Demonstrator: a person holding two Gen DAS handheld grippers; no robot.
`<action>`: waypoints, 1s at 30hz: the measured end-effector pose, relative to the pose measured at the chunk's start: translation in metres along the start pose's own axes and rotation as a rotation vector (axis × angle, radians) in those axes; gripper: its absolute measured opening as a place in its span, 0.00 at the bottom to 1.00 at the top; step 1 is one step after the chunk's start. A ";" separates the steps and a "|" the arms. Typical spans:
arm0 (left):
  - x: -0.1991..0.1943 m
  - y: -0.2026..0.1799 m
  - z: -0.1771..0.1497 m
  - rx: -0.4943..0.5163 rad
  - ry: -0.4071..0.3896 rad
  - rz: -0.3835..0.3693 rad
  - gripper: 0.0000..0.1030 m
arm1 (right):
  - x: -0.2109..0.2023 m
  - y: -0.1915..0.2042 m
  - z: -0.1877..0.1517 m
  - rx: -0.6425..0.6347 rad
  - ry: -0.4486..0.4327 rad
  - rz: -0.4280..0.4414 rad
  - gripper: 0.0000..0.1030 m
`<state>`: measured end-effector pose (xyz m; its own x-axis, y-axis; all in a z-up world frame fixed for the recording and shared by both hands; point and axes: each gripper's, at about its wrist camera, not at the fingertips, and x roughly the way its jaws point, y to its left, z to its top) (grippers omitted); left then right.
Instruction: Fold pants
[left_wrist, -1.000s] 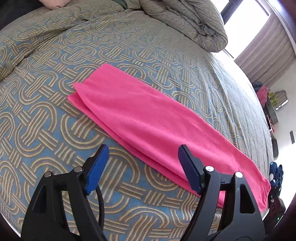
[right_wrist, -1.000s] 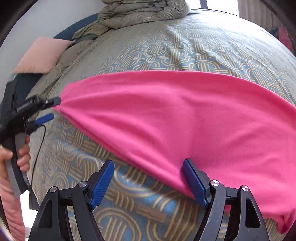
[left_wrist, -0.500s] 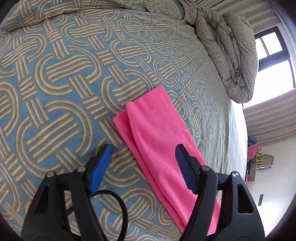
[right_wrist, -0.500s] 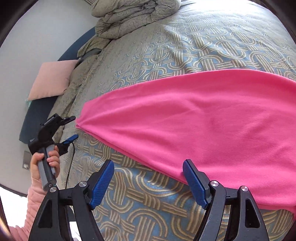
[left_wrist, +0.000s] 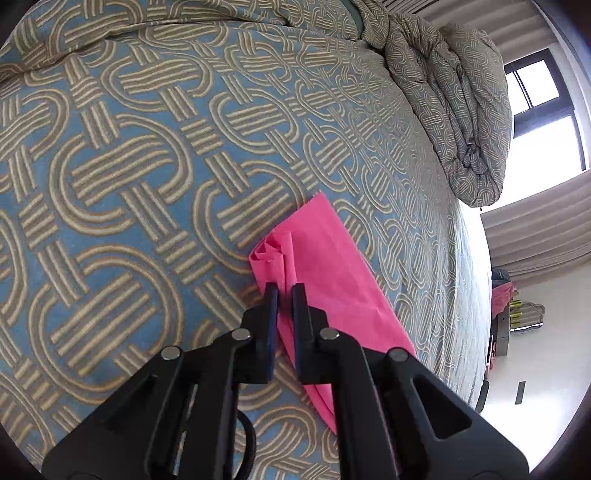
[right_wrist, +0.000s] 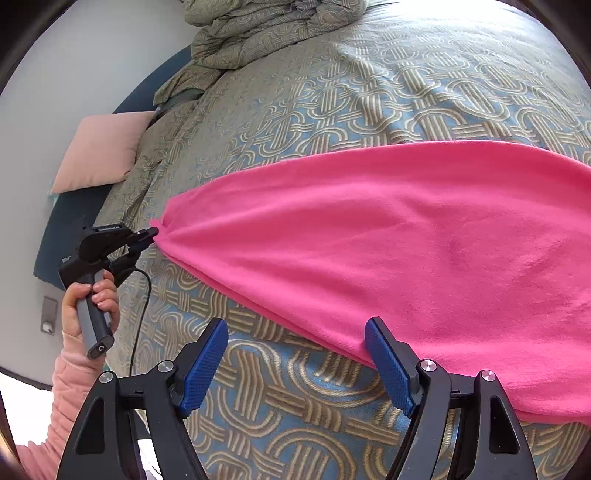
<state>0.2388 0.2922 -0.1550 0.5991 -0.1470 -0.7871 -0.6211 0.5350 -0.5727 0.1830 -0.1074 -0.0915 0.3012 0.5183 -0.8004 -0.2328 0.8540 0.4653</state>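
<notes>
The pink pants (right_wrist: 388, 254) lie folded lengthwise as one long strip on the patterned bedspread (right_wrist: 332, 99). In the left wrist view my left gripper (left_wrist: 285, 291) is shut on the near corner of the pants' narrow end (left_wrist: 317, 266), where the cloth bunches. The right wrist view shows that gripper (right_wrist: 149, 233) pinching the pants' pointed left tip. My right gripper (right_wrist: 295, 350) is open and empty. It hovers over the pants' near long edge, its right finger (right_wrist: 388, 365) over the pink cloth and its left finger over bare bedspread.
A rolled duvet (left_wrist: 454, 96) lies at the head of the bed, also in the right wrist view (right_wrist: 266, 26). A pink pillow (right_wrist: 99, 147) leans by the wall at the left. A window and curtains (left_wrist: 535, 221) stand beyond the bed.
My left gripper has moved to the narrow end of the pants and shut on its corner. My right gripper has stayed open near the pants' long edge.
</notes>
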 end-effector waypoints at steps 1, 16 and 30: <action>-0.002 0.002 -0.002 -0.006 -0.003 0.014 0.37 | 0.000 0.002 0.000 -0.007 0.001 0.001 0.76; 0.004 -0.027 -0.007 0.172 -0.056 0.102 0.49 | 0.006 0.010 0.005 -0.033 0.006 -0.020 0.76; -0.007 -0.044 -0.010 0.321 -0.122 0.080 0.05 | 0.010 0.032 0.032 -0.081 -0.040 -0.044 0.76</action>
<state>0.2572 0.2609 -0.1268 0.6229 -0.0041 -0.7823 -0.4898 0.7777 -0.3941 0.2083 -0.0730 -0.0724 0.3494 0.4833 -0.8027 -0.2917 0.8703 0.3969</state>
